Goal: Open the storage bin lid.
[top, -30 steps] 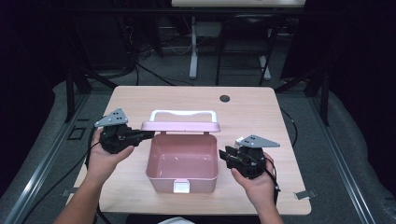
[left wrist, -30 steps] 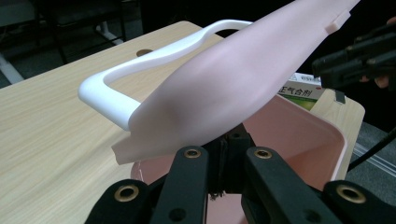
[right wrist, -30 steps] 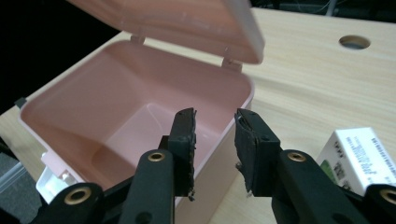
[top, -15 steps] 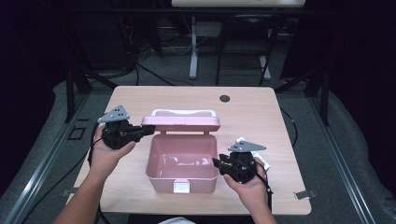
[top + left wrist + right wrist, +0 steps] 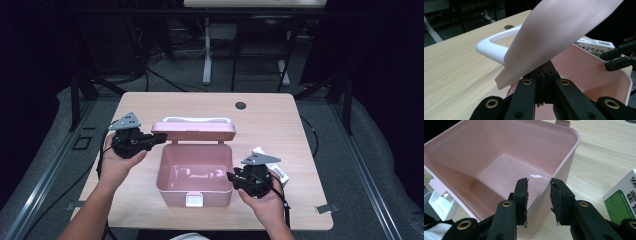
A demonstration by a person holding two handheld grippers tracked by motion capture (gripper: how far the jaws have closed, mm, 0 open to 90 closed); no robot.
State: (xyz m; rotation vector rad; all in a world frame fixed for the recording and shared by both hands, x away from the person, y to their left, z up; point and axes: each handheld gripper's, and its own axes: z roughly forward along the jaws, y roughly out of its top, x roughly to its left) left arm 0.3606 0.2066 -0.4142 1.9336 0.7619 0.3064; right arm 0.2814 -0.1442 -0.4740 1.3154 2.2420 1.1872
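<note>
Pink box held open, still empty

The lid [image 5: 194,131] of the pink box [image 5: 195,175] at mid-tabletop [image 5: 280,125] is gripped at its edge by the closed left tool [image 5: 159,138]. The right tool [image 5: 231,176], jaws apart over the box's right wall, holds nothing. The medicine carton [image 5: 624,197] beside it is judged still to be packed.

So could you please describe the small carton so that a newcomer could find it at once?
Start at the open pink box in the middle of the table. Just past its right wall, beside the right claw, lies the carton. It is white and green with printed characters, the one cardboard thing there.
</note>
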